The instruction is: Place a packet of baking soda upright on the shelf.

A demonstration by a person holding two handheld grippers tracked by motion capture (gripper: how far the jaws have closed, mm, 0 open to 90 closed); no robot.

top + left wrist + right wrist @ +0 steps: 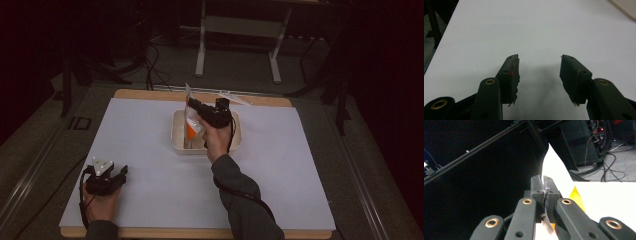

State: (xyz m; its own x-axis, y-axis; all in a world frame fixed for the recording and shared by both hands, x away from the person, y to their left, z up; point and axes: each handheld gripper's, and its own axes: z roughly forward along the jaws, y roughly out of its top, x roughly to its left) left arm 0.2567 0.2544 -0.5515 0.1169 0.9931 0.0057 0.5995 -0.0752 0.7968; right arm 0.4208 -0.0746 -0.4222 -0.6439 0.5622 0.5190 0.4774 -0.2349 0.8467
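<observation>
White table cover (pixel 150 150), cream tray (pixel 179 134), white-and-orange packet (pixel 191 127), black claws (pixel 116 176), wood table edge (pixel 150 93)

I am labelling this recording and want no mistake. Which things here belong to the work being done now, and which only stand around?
In the work:
- right gripper, shut on the white and orange packet
- white tray, under the packet

Standing around:
- left gripper, open, holding nothing, low over the white table cover
- table frame legs and cables on the floor behind
</observation>
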